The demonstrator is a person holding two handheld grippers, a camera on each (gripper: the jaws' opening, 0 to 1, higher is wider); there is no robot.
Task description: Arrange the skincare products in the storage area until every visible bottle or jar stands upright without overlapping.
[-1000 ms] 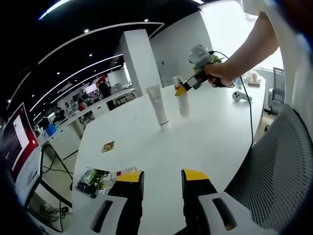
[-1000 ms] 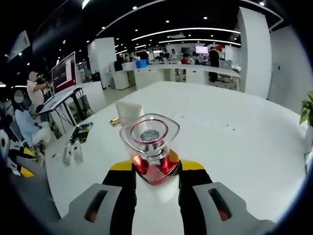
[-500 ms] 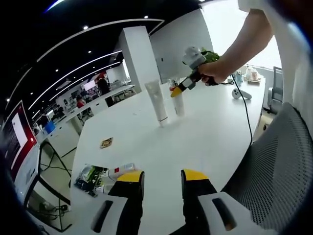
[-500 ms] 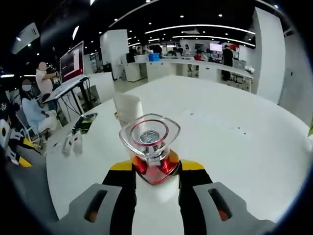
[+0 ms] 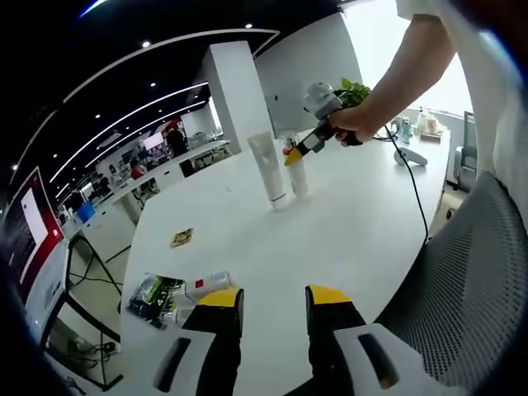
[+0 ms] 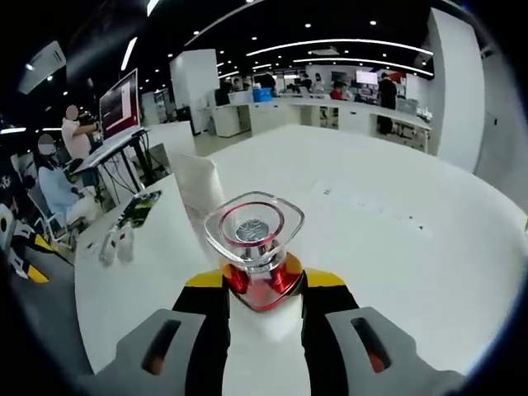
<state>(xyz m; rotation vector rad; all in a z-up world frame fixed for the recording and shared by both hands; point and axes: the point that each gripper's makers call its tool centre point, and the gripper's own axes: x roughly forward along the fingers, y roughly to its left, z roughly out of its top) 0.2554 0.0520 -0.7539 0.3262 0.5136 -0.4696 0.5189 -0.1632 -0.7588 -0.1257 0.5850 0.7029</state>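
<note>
Clamping a red-collared bottle [image 6: 254, 247] between its jaws, right hand-held gripper [image 6: 262, 289], left hand-held gripper [image 5: 274, 299] empty, parted.

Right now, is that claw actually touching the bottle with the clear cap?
Touching. In the right gripper view, the right gripper has its yellow-tipped jaws pressed against both sides of the bottle, just under its red collar.

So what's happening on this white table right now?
A person is tidying skincare items with two hand-held tongs. The right tongs are shut on a bottle with a clear cap, holding it upright beside a standing white tube. The left tongs hang open over the table. Small bottles lie near a dark packet.
</note>
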